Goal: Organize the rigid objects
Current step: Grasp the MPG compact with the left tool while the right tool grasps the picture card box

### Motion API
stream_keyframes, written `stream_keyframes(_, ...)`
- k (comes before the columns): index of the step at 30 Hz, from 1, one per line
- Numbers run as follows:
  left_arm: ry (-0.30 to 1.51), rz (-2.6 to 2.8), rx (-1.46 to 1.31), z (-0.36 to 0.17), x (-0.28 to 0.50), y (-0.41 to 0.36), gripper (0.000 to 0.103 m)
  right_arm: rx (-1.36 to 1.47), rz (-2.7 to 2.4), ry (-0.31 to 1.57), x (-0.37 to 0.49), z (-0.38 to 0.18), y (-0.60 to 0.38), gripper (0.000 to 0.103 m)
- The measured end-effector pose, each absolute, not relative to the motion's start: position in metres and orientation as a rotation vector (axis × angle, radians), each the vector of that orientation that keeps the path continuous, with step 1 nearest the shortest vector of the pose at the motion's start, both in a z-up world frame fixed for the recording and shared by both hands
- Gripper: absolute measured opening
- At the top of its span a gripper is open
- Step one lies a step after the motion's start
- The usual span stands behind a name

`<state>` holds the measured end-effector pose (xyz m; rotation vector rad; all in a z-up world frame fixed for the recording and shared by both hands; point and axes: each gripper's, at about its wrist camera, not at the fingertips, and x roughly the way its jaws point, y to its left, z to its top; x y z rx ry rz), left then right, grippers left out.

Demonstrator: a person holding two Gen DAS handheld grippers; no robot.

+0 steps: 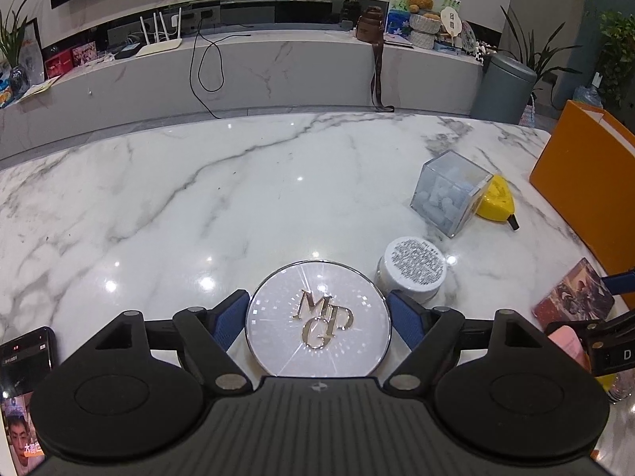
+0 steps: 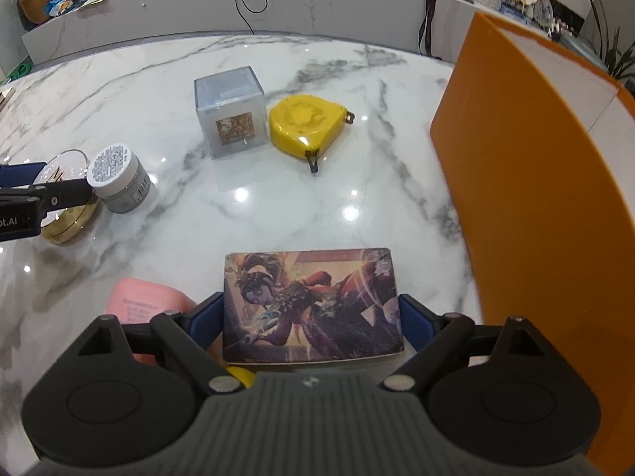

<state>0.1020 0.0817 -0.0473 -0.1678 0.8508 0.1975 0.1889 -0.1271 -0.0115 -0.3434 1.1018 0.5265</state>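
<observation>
My left gripper [image 1: 317,317] is shut on a round compact [image 1: 317,321] with gold letters on its lid, low over the marble table [image 1: 198,198]. The compact also shows in the right wrist view [image 2: 65,218], gold-sided. My right gripper [image 2: 313,317] is shut on a card box [image 2: 311,305] with a printed figure on it; the box also shows in the left wrist view [image 1: 573,297]. A white jar [image 1: 412,269] stands just right of the compact. A clear cube box [image 2: 230,119] and a yellow tape measure [image 2: 305,123] sit mid-table.
A tall orange box [image 2: 535,198] stands at the table's right edge. A pink object [image 2: 139,305] lies under my right gripper's left side. A phone [image 1: 24,357] lies at the left. A marble TV bench [image 1: 238,67] runs behind the table.
</observation>
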Motion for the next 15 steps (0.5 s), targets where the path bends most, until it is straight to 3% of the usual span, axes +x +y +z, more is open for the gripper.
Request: stream_keyframes(15,0.867,0.186,-0.164,-0.0523,0.1039,0.0836,0.092,-0.336,0.53,1.117,0.1918,-0.0149,-0.1257,0.09)
